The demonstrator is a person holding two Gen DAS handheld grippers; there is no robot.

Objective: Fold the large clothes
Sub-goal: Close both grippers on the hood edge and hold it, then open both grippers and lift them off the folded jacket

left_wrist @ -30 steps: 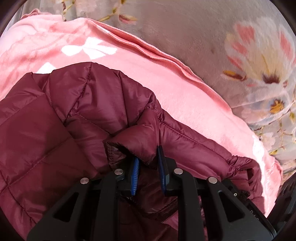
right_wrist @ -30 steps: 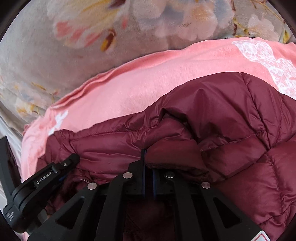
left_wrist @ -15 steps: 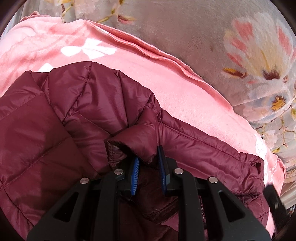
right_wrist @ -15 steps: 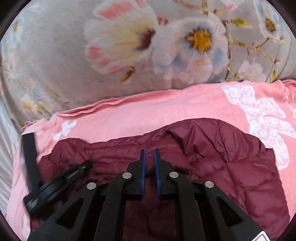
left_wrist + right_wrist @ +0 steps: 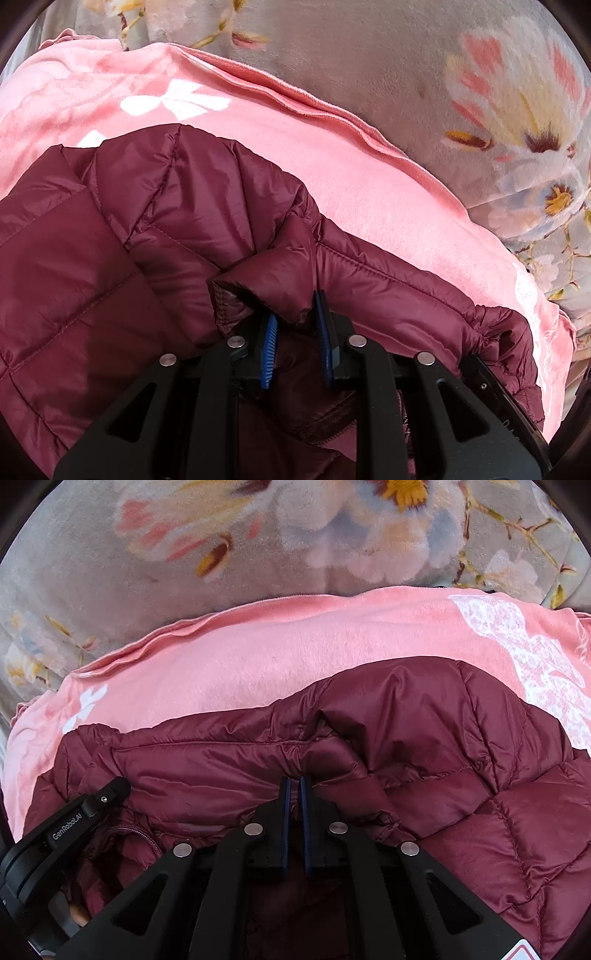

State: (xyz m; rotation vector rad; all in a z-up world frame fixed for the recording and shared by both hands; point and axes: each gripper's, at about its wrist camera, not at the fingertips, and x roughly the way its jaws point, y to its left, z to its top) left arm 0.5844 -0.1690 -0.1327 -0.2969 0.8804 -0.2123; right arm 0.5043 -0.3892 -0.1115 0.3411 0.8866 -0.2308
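Two grippers work one maroon puffer jacket, which lies on a pink blanket spread over a grey floral bedcover. Everything below is placed relative to the jacket.

Step in hand, as I read it: both grippers hold the near edge to carry it over into a fold.
- Left gripper: jaws partly open, blue pads pressing on a puffy lobe of jacket near its collar end. Solid bite.
- Right gripper: jaws have just been closing and are nearly together, a thin pinch of shell fabric at their tips. Looks like a shallow hold.

To do it well:
- Lift both ends together, keeping the edge between the two grippers level and taut, or the fill will bunch in the middle.
- Watch the right pinch; slick nylon can slide out of a thin grip.
- Carry toward the jacket's far edge and lay it down flat on the jacket.

Hard to make out:
- Jacket's near half sits under the gripper bodies in both views.
- Zip only partly visible, beside the left gripper body.
- How much fabric the right pads actually hold can't be seen.
- Sleeves: can't tell them from the body folds.
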